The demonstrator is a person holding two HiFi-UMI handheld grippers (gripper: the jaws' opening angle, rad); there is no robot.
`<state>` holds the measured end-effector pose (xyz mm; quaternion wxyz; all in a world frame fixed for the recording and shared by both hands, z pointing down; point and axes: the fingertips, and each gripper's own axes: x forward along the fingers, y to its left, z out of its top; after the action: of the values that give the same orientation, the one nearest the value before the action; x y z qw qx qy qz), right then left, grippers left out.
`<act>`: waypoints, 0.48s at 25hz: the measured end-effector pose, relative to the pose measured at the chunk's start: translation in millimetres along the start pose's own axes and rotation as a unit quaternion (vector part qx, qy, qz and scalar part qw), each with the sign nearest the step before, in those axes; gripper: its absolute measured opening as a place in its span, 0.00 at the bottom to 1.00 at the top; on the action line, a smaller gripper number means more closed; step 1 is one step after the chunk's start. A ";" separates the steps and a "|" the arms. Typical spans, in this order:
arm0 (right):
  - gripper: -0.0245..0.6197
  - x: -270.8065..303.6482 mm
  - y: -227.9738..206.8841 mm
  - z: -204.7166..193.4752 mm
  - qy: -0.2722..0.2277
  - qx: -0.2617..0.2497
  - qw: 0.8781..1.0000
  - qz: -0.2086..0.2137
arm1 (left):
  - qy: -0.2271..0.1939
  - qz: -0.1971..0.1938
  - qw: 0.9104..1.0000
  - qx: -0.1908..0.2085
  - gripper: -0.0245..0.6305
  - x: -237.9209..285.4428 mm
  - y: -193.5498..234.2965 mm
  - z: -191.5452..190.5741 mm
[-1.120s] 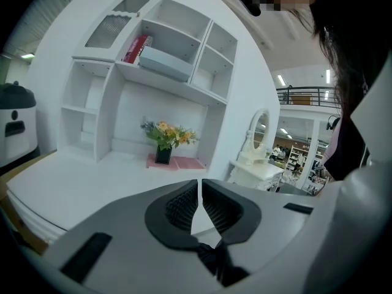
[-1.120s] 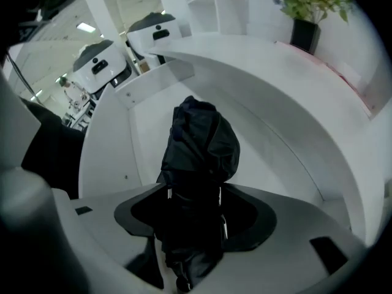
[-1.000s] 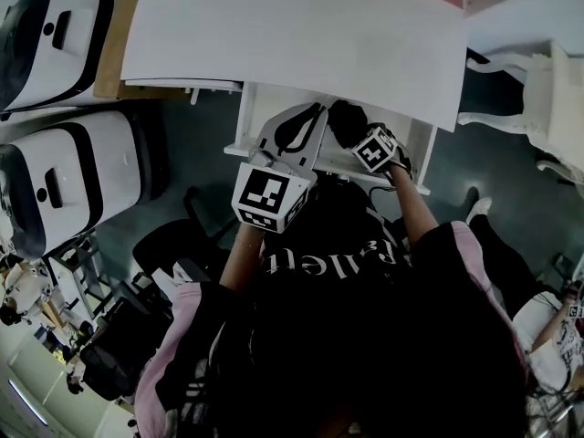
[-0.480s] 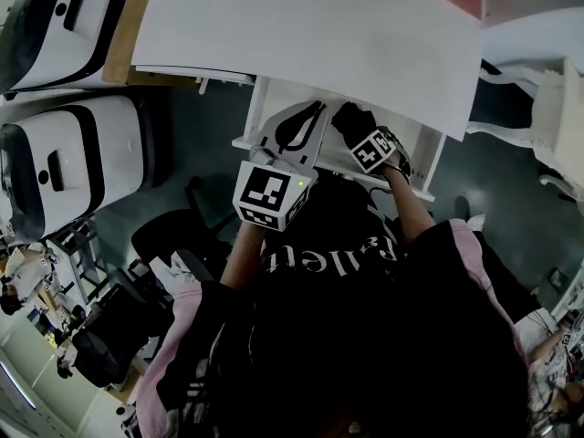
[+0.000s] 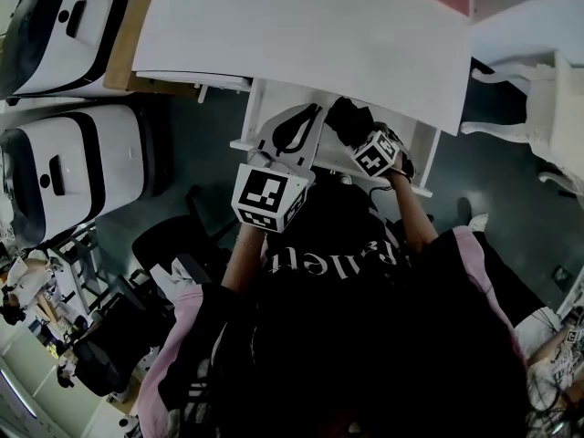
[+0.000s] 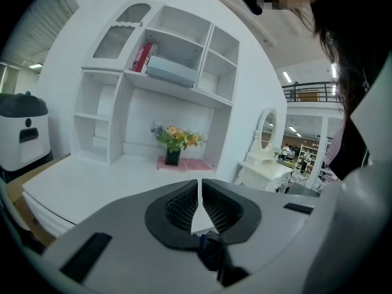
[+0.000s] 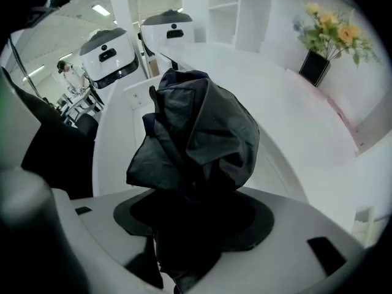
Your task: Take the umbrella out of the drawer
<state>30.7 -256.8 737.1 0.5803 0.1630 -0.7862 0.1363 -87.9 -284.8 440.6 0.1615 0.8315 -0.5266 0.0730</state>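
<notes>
Over the pulled-out drawer (image 5: 248,117) | umbrella (image 7: 196,133) is held clamped in right tool (image 7: 196,225) | left tool (image 6: 199,204) closed, empty | risk: loose canopy fabric may be snagged on drawer rim, grip lost

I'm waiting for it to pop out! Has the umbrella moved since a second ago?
No. The umbrella, clamped in the right gripper, shows at the same spot against the white drawer as before.

The drawer (image 5: 248,117) is overhung at the rear by the desk top (image 5: 301,35); its right part is covered by the umbrella (image 5: 347,121).
</notes>
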 end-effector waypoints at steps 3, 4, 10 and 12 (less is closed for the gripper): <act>0.46 -25.8 1.5 9.5 -0.020 -0.008 1.000 -0.003 | -0.006 0.000 1.000 0.004 0.08 -4.9 -9.5 3.0; 0.46 -34.5 1.9 13.5 -0.032 -0.010 0.999 -0.005 | -0.008 0.000 1.000 0.005 0.08 -6.6 -12.4 4.0; 0.46 -85.4 6.7 31.7 -0.098 0.024 0.995 -0.017 | -0.021 0.006 1.000 0.015 0.08 -21.2 -23.3 12.6; 0.46 -101.5 6.4 33.2 -0.122 0.049 0.991 -0.020 | -0.024 0.011 0.999 0.017 0.08 -26.2 -26.2 14.1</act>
<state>27.0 -254.5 630.2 0.4741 0.2226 -0.8400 0.1418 -76.4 -257.1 414.7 0.1334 0.8300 -0.5379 0.0636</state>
